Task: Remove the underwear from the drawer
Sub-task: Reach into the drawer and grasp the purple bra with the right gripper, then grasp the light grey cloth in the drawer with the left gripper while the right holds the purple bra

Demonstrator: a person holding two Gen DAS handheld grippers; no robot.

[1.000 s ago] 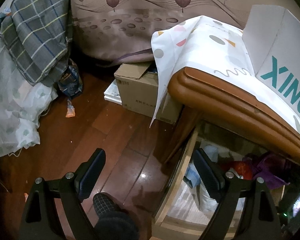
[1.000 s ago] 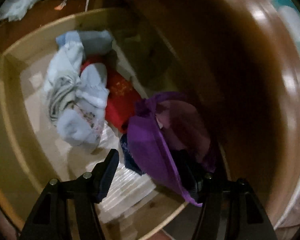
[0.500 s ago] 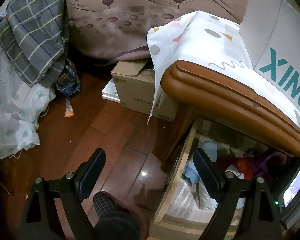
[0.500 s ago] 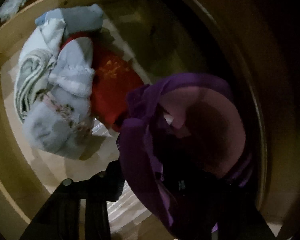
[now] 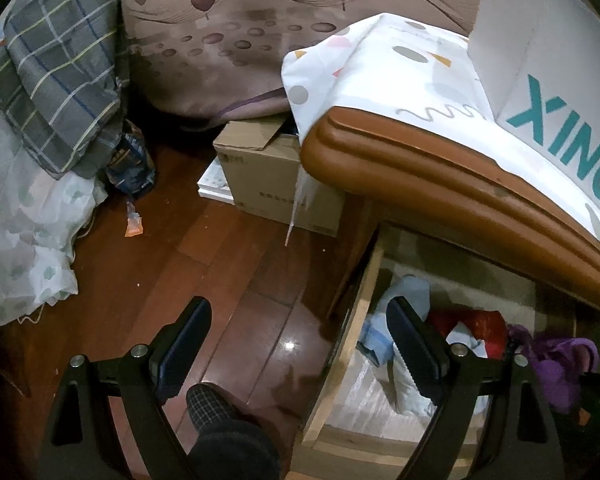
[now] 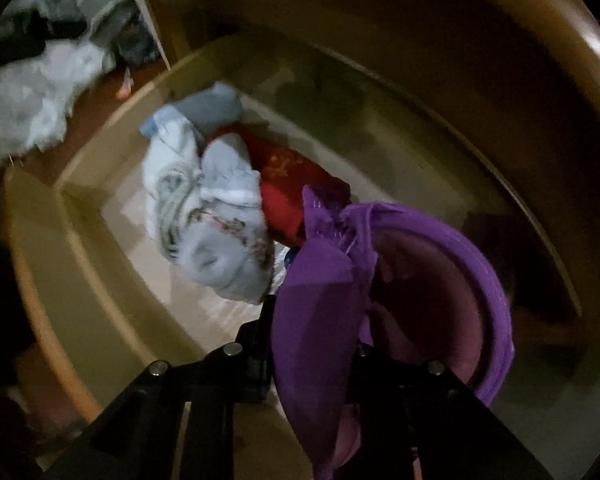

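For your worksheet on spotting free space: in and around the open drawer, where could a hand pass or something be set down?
Free: drawer floor between its front wall and the pale clothes; wood floor between cardboard box and left hand-held gripper. Crowded: red garment and purple underwear, pinched in the right hand-held gripper.

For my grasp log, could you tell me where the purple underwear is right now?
In the right wrist view the purple underwear hangs in the right claw, lower right, beside the red garment in the drawer.

Left gripper (image 5: 298, 344) jaws apart; right gripper (image 6: 312, 344) clamped.
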